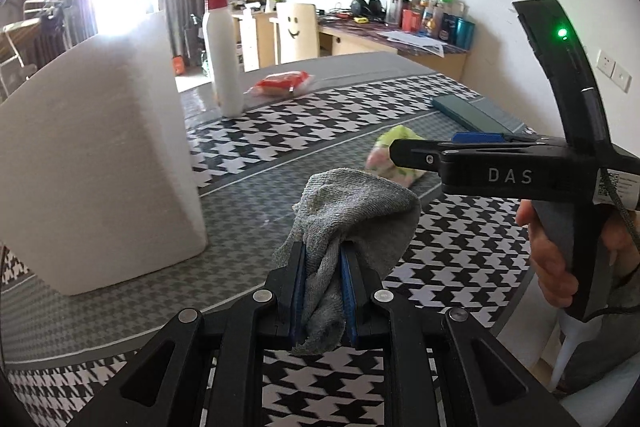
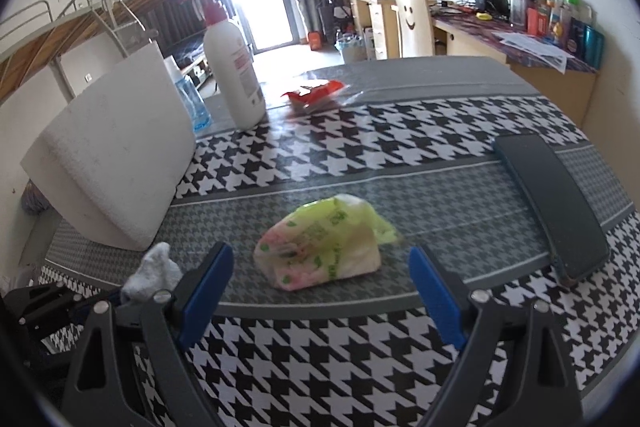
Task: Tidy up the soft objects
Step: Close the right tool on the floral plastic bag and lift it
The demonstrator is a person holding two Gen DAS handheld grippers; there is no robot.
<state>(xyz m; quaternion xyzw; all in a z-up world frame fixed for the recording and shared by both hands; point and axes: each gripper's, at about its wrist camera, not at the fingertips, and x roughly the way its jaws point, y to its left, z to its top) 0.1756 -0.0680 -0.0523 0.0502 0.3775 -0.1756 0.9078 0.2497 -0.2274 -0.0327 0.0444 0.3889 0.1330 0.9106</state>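
The left tool [image 1: 323, 259] is clamped on a grey sock [image 1: 352, 211], knitted and crumpled, its bunched cloth squeezed between the two blue pads at the lower centre of the left wrist view. The sock's loose end also shows at the lower left of the right wrist view [image 2: 154, 273]. The right tool [image 2: 320, 263] stands wide open, its blue-faced fingers spread on either side of a soft pack of tissues [image 2: 324, 243] in thin, wrinkled green, pink and white plastic wrap, lying on the bench [image 2: 360, 367] at the centre of that view. In the left wrist view the same pack [image 1: 394, 155] lies partly behind the right tool's black body.

The bench wears a houndstooth cloth, bold black-and-white bands alternating with finer grey ones. A large white foam block [image 1: 92, 167], matte with rounded edges, fills the left of the left wrist view. Behind it, in the upper centre, stands a tall white pump bottle [image 1: 222, 55] with a red pump head. Just right of the bottle lies a red and white plastic packet [image 1: 280, 83], glossy and flat. A flat dark green case [image 2: 552, 211] with rounded corners lies at the right of the right wrist view, near the tissue pack but apart from it.
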